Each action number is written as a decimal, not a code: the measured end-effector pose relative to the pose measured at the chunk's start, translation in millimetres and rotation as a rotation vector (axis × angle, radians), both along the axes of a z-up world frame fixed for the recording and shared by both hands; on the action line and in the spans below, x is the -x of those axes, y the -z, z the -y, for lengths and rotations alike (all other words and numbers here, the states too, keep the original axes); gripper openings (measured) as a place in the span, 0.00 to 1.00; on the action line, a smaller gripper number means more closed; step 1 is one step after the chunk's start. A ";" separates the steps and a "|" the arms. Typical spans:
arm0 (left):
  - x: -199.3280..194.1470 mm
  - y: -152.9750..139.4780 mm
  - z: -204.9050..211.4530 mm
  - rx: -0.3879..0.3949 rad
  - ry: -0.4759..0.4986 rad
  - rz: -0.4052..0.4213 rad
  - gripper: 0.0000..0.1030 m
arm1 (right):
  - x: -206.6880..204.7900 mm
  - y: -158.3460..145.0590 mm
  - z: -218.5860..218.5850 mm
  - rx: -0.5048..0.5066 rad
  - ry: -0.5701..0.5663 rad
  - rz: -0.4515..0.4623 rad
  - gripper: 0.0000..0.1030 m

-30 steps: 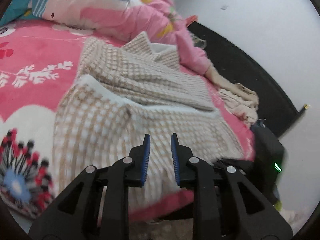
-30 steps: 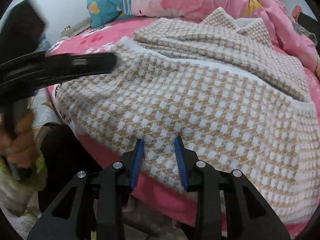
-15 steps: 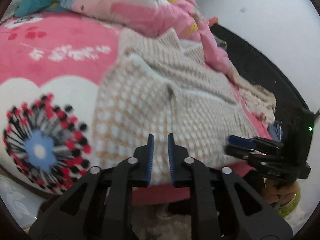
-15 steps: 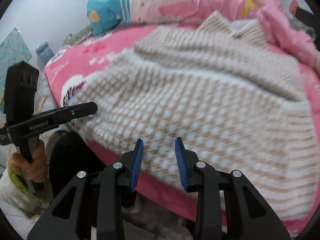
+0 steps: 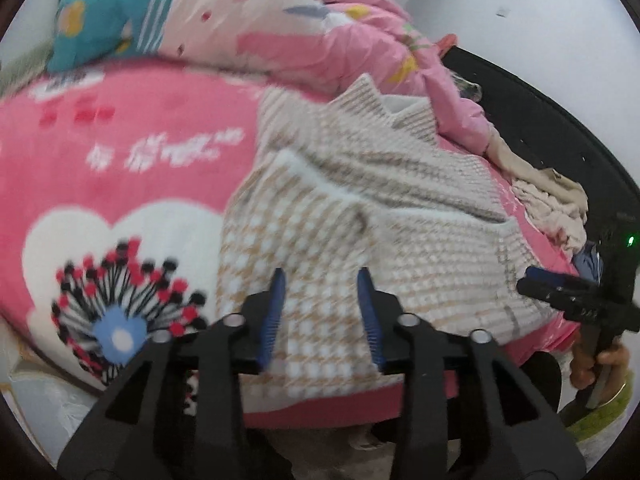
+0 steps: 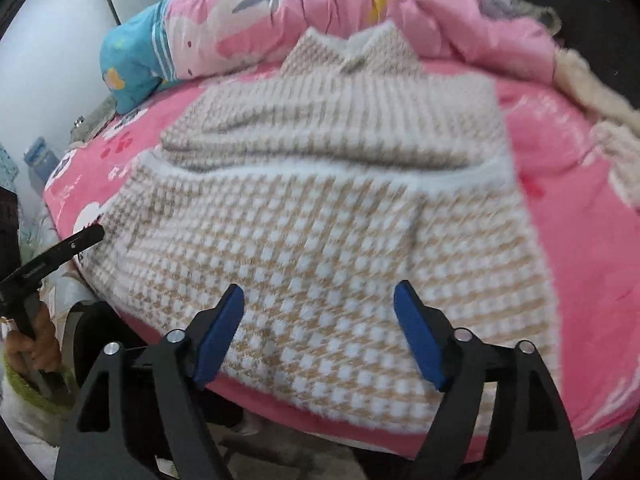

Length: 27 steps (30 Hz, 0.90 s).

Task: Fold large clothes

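Right, both my tongs spread apart, empty. Left tongs (image 5: 320,312) and right tongs (image 6: 320,332) hover over near hem of checked beige sweater (image 6: 320,208), which lies on pink bed blanket (image 5: 120,152), collar toward pink quilt (image 6: 340,8).

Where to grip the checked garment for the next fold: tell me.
Grip the checked garment at its near hem, one corner per gripper, coming from the bed's near edge. The hem lies flat there, both the left gripper and right gripper open just before it.
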<state>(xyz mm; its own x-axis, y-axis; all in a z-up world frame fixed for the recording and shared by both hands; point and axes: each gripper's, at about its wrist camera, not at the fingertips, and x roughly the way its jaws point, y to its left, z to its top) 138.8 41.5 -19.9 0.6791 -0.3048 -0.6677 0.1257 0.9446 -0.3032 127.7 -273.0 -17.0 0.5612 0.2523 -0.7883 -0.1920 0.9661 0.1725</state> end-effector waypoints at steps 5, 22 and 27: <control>-16.4 -10.7 26.9 -0.079 0.035 0.010 0.51 | -4.9 -8.3 18.9 0.053 0.079 0.030 0.83; -55.6 33.0 49.7 -0.191 -0.030 -0.086 0.67 | -34.3 15.5 18.4 0.113 0.159 -0.031 0.92; -56.4 33.9 50.1 -0.181 -0.032 -0.098 0.68 | -41.9 16.2 10.3 0.113 0.143 -0.028 0.92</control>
